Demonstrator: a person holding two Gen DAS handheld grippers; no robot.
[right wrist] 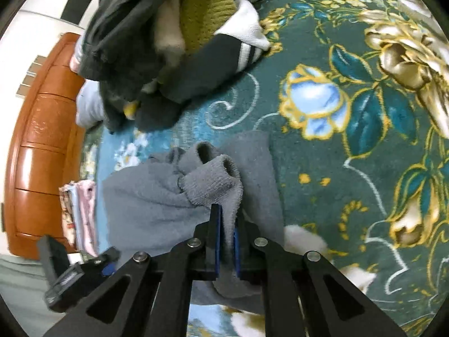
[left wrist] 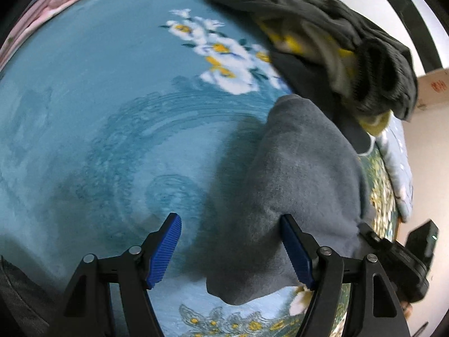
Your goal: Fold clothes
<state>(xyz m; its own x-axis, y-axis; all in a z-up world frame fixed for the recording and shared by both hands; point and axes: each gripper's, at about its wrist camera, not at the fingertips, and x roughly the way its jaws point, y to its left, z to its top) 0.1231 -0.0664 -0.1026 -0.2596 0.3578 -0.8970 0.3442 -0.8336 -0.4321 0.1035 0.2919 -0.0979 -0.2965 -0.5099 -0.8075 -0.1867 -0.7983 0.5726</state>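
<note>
A grey fleece garment (left wrist: 303, 174) hangs above the blue floral blanket (left wrist: 98, 98). My left gripper (left wrist: 230, 224) is open; the garment's lower part hangs between its blue pads and against the right pad (left wrist: 297, 252). In the right wrist view my right gripper (right wrist: 227, 219) is shut on a bunched edge of the same grey garment (right wrist: 157, 202), whose ribbed cuffs (right wrist: 219, 174) curl just beyond the fingertips.
A heap of dark and yellow clothes (left wrist: 322, 36) lies at the far right of the blanket; it also shows in the right wrist view (right wrist: 157, 45). Pink folded cloth (left wrist: 56, 0) lies far left. A wooden headboard (right wrist: 42, 140) and a cardboard box (left wrist: 435, 90) border the bed.
</note>
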